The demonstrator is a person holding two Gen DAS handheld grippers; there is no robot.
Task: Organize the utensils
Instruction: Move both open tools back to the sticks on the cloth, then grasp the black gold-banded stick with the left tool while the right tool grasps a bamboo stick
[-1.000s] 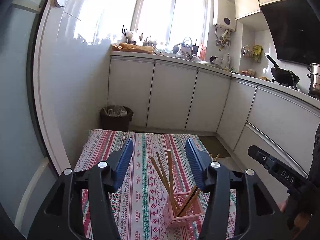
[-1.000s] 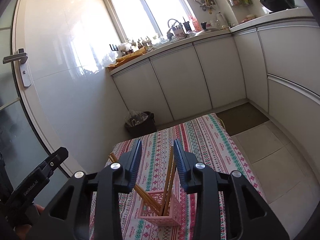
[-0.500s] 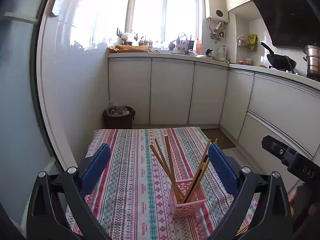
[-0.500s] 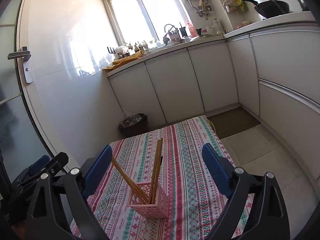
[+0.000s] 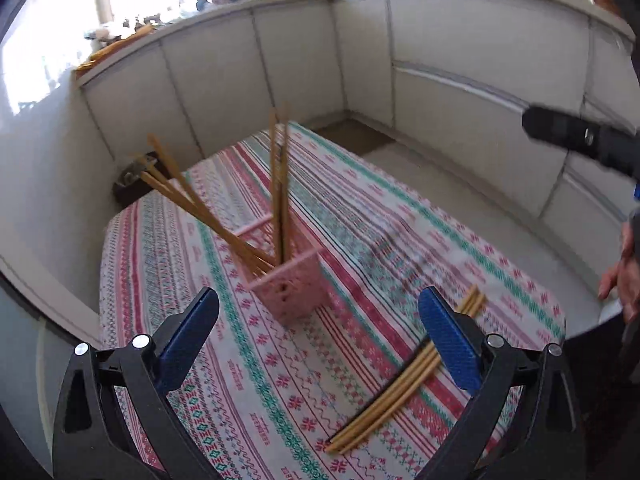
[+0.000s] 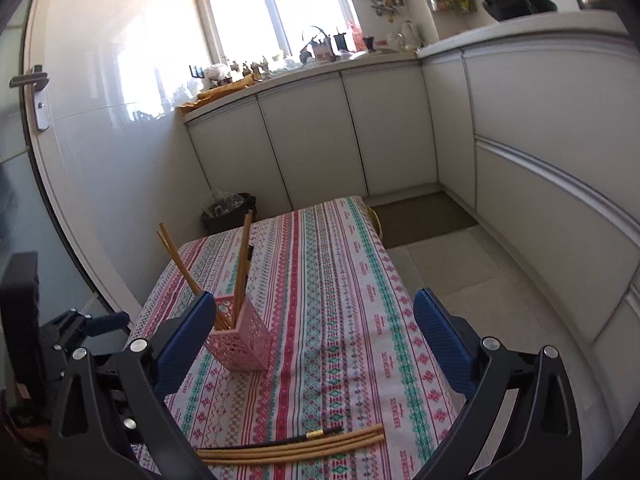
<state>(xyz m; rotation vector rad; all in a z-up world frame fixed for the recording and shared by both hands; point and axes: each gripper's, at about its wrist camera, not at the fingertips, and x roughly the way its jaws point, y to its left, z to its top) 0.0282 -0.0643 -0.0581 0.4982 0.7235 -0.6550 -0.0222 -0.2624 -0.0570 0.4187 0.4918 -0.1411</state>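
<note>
A pink perforated basket [image 5: 286,284] stands on the patterned tablecloth [image 5: 360,220] and holds several upright wooden chopsticks [image 5: 278,184]. It also shows in the right wrist view [image 6: 240,338] with its chopsticks [image 6: 242,264]. A bundle of loose chopsticks [image 5: 400,384] lies on the cloth near the front edge, also in the right wrist view [image 6: 292,446]. My left gripper [image 5: 320,336] is open and empty above the cloth, the loose bundle near its right finger. My right gripper [image 6: 312,340] is open and empty, above the loose bundle.
White kitchen cabinets [image 6: 360,132] run along the back and right. A dark bin [image 6: 228,216] stands beyond the table's far end. A white door [image 6: 36,92] with a handle is at left. Tiled floor [image 6: 460,272] lies right of the table.
Both grippers opened wide from a narrow gap and dropped back and tilted down toward the table. The loose chopstick bundle at the front edge has come into view.
</note>
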